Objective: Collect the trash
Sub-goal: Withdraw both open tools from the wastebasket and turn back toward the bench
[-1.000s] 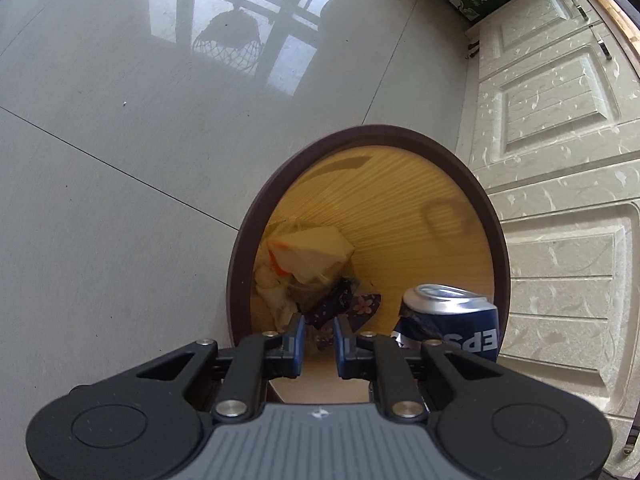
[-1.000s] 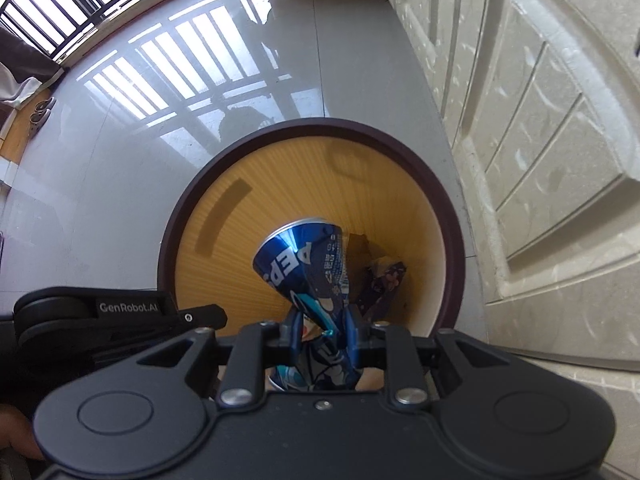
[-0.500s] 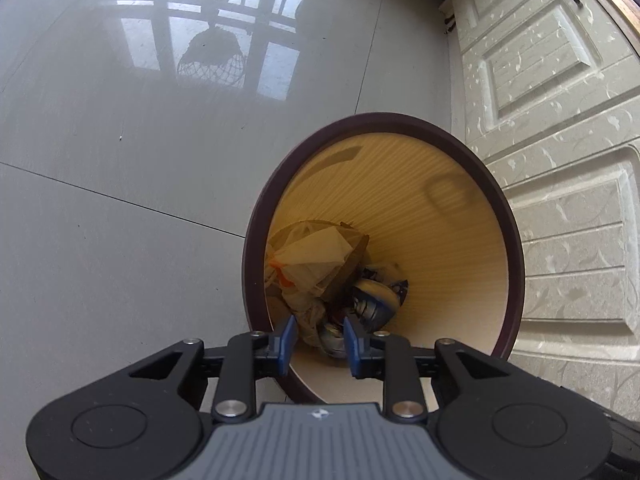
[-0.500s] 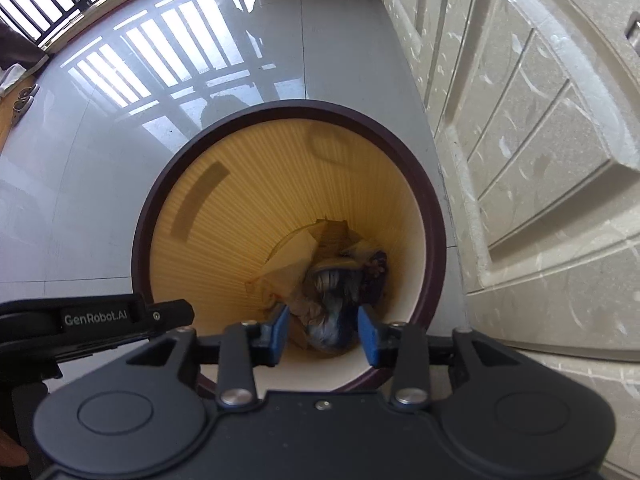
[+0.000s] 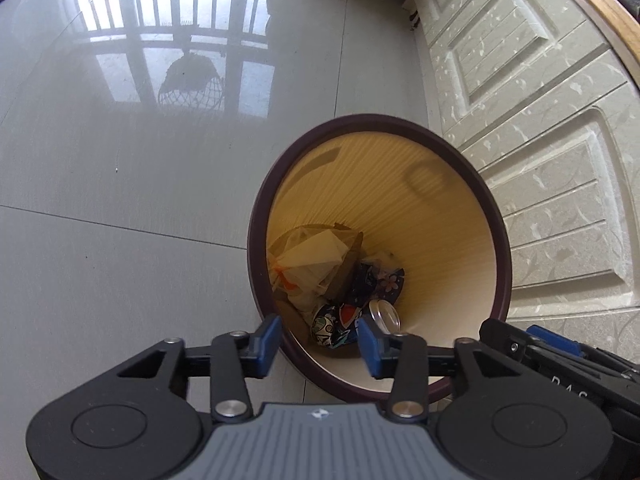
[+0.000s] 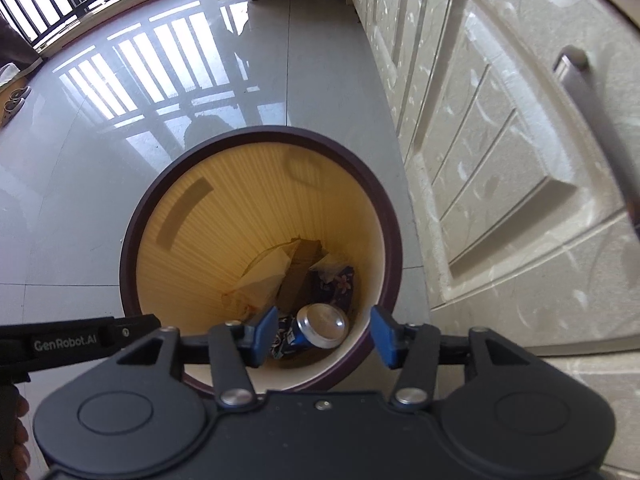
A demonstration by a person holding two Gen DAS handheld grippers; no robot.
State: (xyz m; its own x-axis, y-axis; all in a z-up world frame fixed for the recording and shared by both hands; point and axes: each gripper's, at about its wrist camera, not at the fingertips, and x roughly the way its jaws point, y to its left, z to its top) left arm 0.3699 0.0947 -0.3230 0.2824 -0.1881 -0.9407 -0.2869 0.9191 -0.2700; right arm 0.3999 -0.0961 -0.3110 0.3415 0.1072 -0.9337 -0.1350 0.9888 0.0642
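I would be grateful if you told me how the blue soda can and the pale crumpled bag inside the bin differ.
The blue soda can is rigid printed metal with a shiny silver end; the pale crumpled bag is soft, creased and translucent beige. The can lies on its side nearest the camera, while the bag sits farther back and spreads wider. Both rest at the bottom of the bin, and neither gripper holds either.
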